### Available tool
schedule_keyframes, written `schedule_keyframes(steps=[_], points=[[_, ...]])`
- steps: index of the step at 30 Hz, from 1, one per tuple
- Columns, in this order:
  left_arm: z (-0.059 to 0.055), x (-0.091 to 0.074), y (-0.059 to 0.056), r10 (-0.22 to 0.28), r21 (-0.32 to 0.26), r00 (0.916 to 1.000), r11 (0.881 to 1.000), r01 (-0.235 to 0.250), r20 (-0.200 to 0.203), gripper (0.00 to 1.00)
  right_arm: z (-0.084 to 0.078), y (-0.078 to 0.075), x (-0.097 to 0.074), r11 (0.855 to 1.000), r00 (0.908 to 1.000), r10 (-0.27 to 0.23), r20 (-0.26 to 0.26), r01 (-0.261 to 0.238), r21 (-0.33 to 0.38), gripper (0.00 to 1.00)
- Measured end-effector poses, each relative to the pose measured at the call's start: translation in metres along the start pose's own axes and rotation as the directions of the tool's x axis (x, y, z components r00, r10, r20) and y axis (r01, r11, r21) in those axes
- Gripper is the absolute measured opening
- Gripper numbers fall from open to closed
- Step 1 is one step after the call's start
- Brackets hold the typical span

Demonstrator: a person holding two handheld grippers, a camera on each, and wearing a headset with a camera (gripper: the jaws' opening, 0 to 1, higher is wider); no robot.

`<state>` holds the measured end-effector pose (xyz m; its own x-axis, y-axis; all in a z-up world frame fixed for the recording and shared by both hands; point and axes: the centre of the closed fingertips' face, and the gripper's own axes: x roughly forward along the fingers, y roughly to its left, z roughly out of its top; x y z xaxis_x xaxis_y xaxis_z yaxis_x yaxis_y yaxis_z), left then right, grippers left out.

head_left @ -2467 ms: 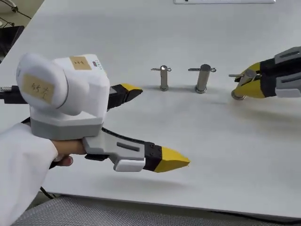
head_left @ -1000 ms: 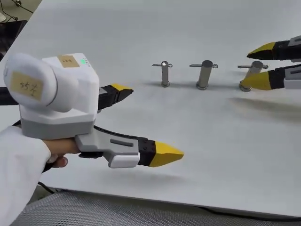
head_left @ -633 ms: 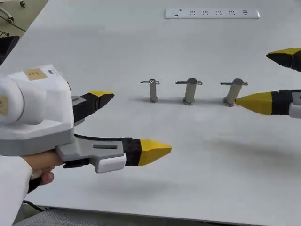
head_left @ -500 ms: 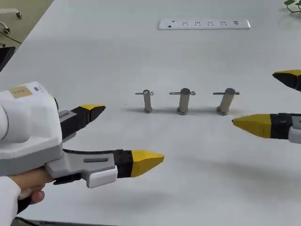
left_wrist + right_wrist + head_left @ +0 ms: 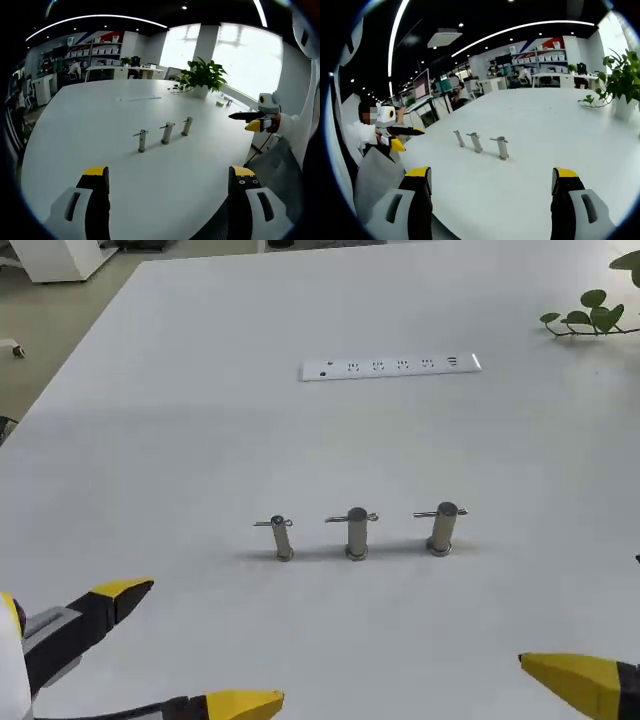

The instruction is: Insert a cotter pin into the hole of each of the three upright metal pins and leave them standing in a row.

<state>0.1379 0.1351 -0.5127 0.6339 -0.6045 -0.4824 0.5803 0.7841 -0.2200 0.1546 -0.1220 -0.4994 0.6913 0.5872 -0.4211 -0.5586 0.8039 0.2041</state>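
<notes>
Three upright metal pins stand in a row on the white table: a left pin, a middle pin and a right pin. Each has a cotter pin through its top. The same row appears in the left gripper view and the right gripper view. My left gripper is open at the near left, well short of the row. The right gripper is open at the near right, also apart from the pins. Nothing sits between either pair of jaws.
A white power strip lies on the far side of the table. Plant leaves reach in at the far right corner. The table edge runs close below both grippers.
The right gripper opened off the right pin and drew back toward the near edge. The left gripper also pulled back. The pins stayed standing, and the head camera tilted up.
</notes>
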Motion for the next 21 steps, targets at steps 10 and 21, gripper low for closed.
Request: schedule_keyframes(steps=[10, 21], points=[[-0.002, -0.010, 0.005, 0.028, -0.023, 0.9994, 0.999, -0.028, 0.021, 0.99, -0.004, 0.005, -0.005, 0.998, 0.9989, -0.045, -0.015, 0.046, 0.036, 0.98], [-0.010, -0.020, 0.021, 0.046, -0.063, 0.9987, 0.997, -0.045, 0.023, 0.99, -0.009, 0.006, 0.005, 0.997, 0.9912, -0.082, -0.104, 0.082, -0.004, 0.98]])
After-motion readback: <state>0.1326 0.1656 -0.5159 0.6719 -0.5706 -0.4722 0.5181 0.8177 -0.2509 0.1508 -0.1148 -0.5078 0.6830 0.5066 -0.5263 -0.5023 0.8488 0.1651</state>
